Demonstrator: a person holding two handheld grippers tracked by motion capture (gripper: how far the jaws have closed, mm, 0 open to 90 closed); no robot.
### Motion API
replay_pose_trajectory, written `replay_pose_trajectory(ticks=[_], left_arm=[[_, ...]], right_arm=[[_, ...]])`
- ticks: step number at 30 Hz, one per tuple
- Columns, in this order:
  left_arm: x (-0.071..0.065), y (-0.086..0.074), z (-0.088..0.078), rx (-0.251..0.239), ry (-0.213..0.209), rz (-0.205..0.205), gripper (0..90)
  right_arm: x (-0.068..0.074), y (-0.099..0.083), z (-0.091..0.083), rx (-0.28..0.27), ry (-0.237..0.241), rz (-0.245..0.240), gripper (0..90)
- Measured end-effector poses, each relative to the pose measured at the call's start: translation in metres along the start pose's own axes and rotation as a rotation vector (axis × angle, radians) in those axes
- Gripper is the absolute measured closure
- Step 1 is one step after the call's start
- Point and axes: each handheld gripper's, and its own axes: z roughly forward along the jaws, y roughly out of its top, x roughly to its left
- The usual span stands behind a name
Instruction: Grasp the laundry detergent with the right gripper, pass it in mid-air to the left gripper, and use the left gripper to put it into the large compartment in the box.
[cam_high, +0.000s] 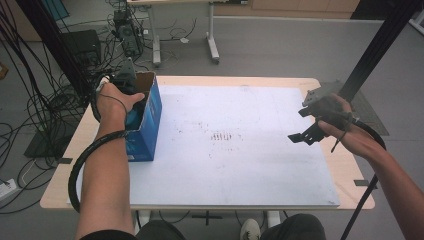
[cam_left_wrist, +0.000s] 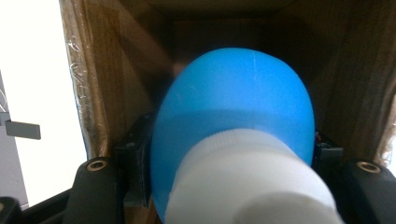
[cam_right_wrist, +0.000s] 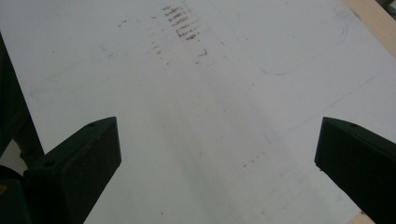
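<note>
A blue bottle (cam_left_wrist: 233, 116) is clamped between the jaws of the left gripper (cam_high: 131, 95) inside the blue box (cam_high: 150, 125), cap toward the gripper, long axis running deeper into the box. The right gripper (cam_right_wrist: 217, 140) is held wide apart over the white board (cam_high: 240, 150).

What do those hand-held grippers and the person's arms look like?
Each hand-held gripper, left and right, is dark, with two black wedge-shaped jaws. A grey plate tops the right one. Thick black cables trail along both bare forearms, which show no sleeves.
</note>
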Motion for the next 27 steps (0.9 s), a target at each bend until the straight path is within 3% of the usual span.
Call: replay_pose_trajectory(ticks=[27], left_arm=[[-0.0011, 0.0019, 0.0008, 0.002, 0.010, 0.005, 35.5]], right_arm=[[-0.0013, 0.0004, 0.0023, 0.008, -0.003, -0.003, 0.3]])
